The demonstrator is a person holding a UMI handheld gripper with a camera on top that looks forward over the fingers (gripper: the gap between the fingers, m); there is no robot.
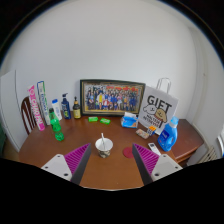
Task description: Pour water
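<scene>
A small white cup (104,147) with a stick or spoon standing in it sits on the brown wooden table (105,172), just ahead of my fingers and between their lines. A blue water bottle (168,134) stands at the right, beyond the right finger. My gripper (111,160) is open, with its magenta pads (76,158) wide apart above the table and nothing between them. A small red round lid or coaster (127,153) lies next to the cup, on its right.
A framed group photo (111,98) leans on the wall at the back. Bottles (57,125) and tall packets (37,106) stand at the left. A white "GIFT" bag (158,108) and a small blue box (130,120) are at the right. Green items (98,120) lie mid-table.
</scene>
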